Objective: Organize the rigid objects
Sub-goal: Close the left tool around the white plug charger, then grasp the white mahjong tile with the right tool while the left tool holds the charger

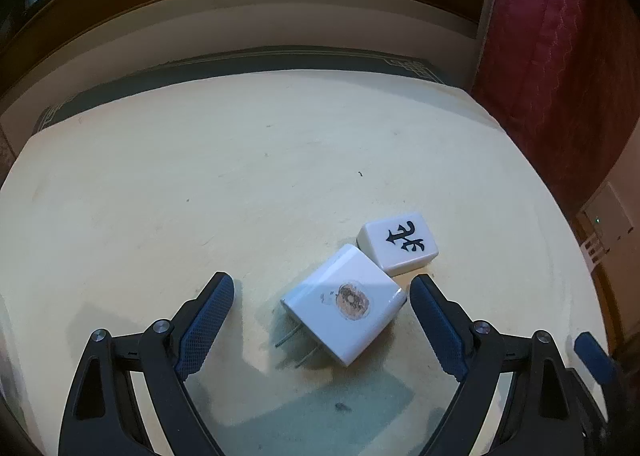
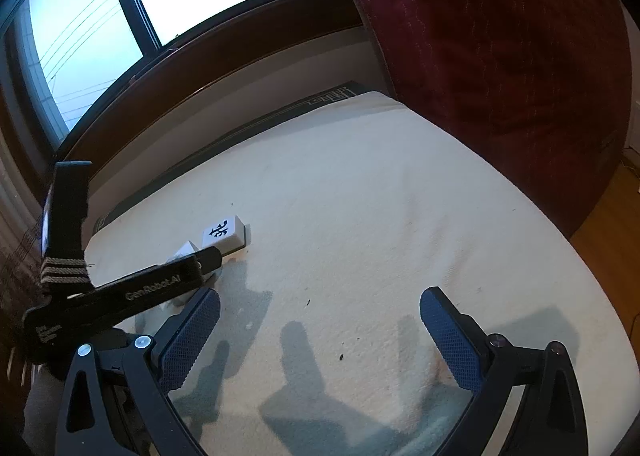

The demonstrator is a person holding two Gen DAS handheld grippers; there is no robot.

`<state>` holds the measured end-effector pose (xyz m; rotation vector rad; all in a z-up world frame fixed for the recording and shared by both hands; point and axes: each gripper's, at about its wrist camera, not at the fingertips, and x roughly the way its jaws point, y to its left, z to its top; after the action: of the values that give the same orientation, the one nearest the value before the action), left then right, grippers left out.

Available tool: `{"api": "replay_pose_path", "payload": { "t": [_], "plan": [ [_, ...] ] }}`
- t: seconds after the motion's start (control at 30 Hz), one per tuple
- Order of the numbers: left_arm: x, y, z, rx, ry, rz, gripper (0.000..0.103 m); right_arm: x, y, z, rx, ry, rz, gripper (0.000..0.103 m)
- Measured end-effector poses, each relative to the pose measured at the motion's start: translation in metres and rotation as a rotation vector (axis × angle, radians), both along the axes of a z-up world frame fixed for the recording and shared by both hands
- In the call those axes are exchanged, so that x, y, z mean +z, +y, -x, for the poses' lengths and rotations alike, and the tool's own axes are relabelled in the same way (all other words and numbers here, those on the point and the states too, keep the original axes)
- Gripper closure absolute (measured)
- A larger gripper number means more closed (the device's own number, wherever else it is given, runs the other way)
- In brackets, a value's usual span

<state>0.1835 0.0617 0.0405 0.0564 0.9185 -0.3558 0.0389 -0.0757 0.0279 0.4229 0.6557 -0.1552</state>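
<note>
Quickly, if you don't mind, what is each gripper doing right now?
Left gripper: open, holding nothing, jaws either side of the white plug adapter.
Right gripper: open, holding nothing, over the bare cream cloth.

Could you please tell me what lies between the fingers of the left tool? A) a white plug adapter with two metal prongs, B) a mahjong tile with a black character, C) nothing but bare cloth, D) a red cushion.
A: in the left wrist view the white plug adapter, prongs showing, lies between the open fingers of the left tool, while the mahjong tile lies beyond it.
</note>
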Motion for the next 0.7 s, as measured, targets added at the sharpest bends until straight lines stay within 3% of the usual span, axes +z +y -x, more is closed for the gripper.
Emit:
{"api": "replay_pose_path", "payload": {
  "t": [0.13,0.23,0.7],
  "plan": [
    [-0.002,0.006,0.008,-0.020,-0.032,-0.023,0.025,0.000,0.002,0.001,0.006,0.000,0.006,0.001],
    [-0.001,0.004,0.012,-0.040,-0.049,-0.028,0.044,-0.001,0.004,0.002,0.011,-0.001,0.016,0.001],
    [0.000,0.046,0.032,0.031,-0.050,-0.030,0.044,-0.001,0.016,0.002,0.043,-0.002,0.060,0.001]
  ]
}}
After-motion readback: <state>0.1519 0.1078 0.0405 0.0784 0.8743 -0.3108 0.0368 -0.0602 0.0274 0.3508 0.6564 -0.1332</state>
